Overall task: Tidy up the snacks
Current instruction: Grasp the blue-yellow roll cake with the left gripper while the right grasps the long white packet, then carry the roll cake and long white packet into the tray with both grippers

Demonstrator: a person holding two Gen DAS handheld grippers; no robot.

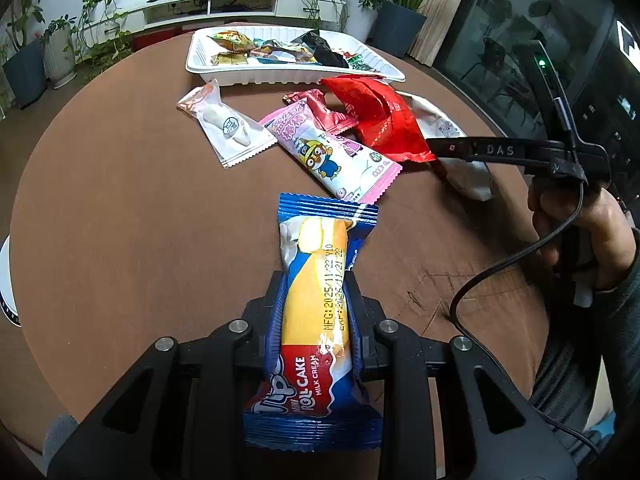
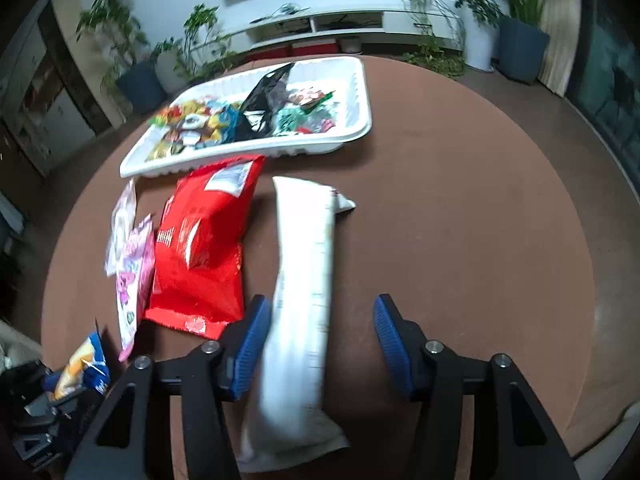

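Observation:
My left gripper is shut on a blue roll cake packet and holds it above the round brown table; the packet also shows in the right wrist view. My right gripper is open, its blue pads on either side of a long white packet that lies between them on the table. The white tray with several snacks stands at the far side, also seen in the right wrist view. A red bag, a pink cartoon packet and a clear white packet lie in front of the tray.
A small pink-red packet lies under the red bag. The right gripper and the hand holding it reach in from the right. Potted plants and a white TV bench stand beyond the table.

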